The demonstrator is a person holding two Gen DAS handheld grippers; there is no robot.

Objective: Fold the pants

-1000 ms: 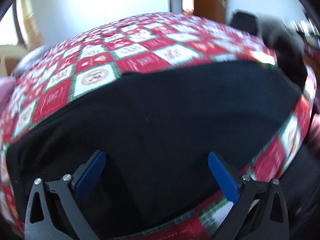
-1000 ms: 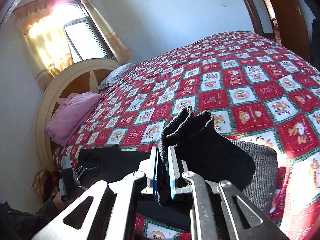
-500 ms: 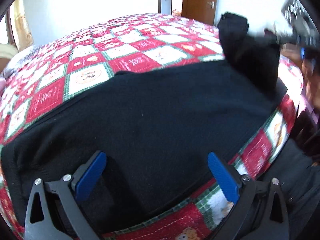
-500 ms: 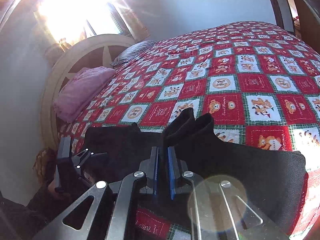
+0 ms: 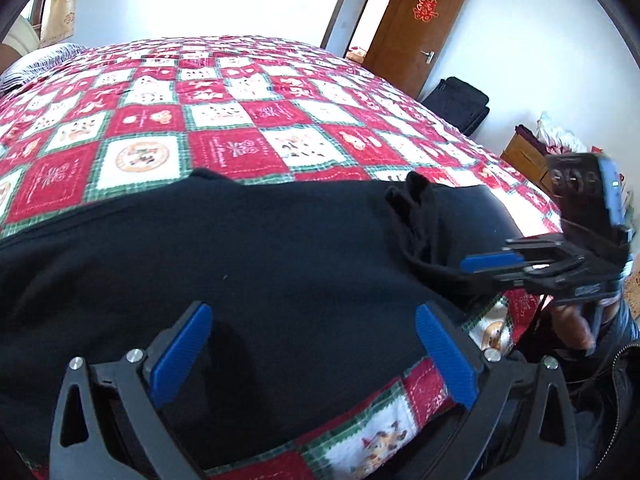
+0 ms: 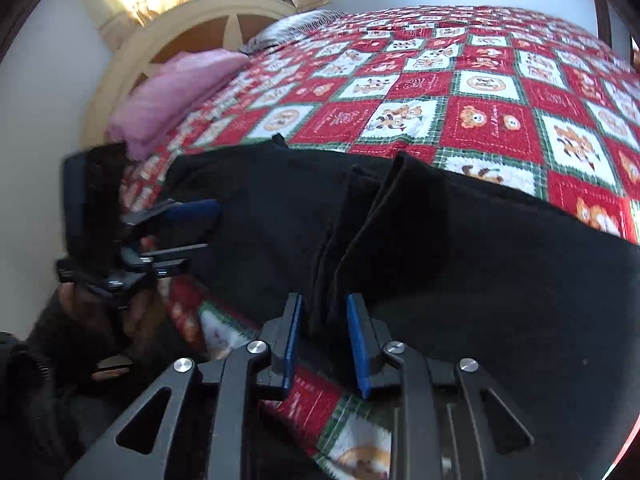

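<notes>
Right gripper [image 6: 324,338], black-framed with blue pads, has just been opening; the bunched cuff ends stand between its jaws, seemingly released. Left gripper [image 5: 312,354] is wide open, empty. Black knit pants [image 5: 248,264] lie flat near the red checked quilt's [image 5: 224,120] edge. Lengthwise fold appears laid; further folding likely remains.

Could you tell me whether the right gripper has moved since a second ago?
Yes. The right gripper has come down toward the quilt, its jaws just opening around the pants cuff.
</notes>
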